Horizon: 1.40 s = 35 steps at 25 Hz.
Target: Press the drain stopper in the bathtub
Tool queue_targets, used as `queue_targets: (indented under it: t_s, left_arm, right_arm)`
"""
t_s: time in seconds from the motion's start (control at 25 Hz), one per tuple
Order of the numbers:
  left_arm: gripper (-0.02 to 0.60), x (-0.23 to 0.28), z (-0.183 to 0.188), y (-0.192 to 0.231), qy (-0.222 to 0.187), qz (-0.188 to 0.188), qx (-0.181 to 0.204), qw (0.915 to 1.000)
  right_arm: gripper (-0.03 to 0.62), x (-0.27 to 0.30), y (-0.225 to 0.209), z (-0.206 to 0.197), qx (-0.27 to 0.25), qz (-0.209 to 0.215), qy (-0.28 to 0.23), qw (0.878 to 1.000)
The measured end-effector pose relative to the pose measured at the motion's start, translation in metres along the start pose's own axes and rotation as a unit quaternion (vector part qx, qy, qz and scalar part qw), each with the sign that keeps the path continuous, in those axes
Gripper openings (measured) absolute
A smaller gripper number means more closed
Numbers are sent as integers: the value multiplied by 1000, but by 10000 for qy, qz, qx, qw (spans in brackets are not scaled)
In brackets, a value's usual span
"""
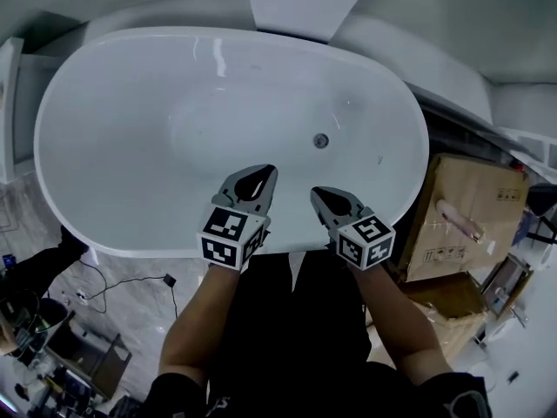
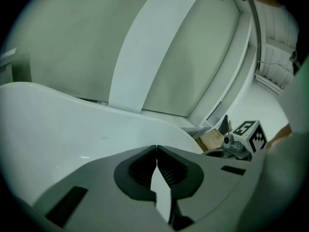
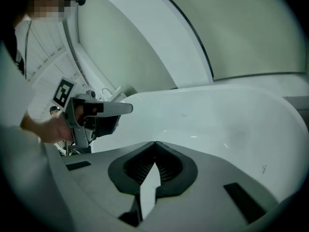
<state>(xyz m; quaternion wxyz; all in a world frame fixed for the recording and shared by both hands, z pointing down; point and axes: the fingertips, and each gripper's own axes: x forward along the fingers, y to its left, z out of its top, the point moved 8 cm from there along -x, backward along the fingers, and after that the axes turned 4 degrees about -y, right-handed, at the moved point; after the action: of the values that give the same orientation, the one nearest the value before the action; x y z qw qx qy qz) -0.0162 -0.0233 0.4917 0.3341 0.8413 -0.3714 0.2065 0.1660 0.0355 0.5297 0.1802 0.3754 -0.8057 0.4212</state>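
**Hovering at the rim, nothing pressed yet**

Left gripper [image 1: 264, 174] and right gripper [image 1: 318, 195] side by side over the near rim of the tub [image 1: 113, 138]. Fingers together on both, nothing between them. Stopper [image 1: 321, 140] down on the tub floor, just ahead of the right gripper, untouched. Box [image 1: 461, 212] beside the tub on the right.

The small round metal drain stopper [image 1: 321, 140] sits in the white oval bathtub's [image 1: 104, 181] floor, right of centre.
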Motion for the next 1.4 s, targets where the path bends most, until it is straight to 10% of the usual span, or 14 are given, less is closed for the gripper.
queue_targets:
  t_s: [1.4]
  left_arm:
    - [17, 258, -230, 135, 1252, -149, -648, 9899]
  right_arm:
    - [14, 253, -258, -165, -785, -247, 1940, 9776]
